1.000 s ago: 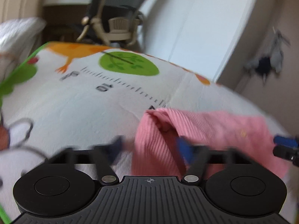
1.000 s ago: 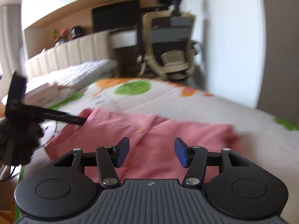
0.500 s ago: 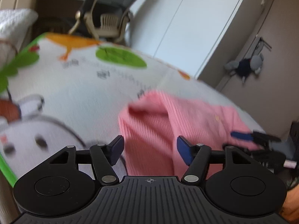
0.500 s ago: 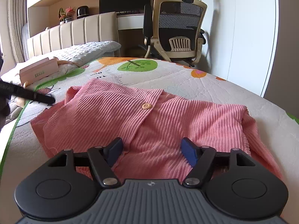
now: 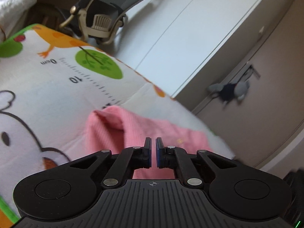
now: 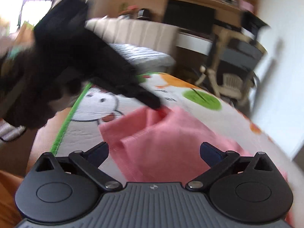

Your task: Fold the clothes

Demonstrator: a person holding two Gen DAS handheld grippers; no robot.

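Pink garment lies under the closed left claw.

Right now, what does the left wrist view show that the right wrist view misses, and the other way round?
Left wrist only: the left hand-held gripper, jaws nearly closed, and a grey soft toy on the door. Right wrist only: the right hand-held gripper, open, the left one's tip at a raised fold, a dark monitor and a bed. Both: the pink garment on the cartoon mat, and the office chair.
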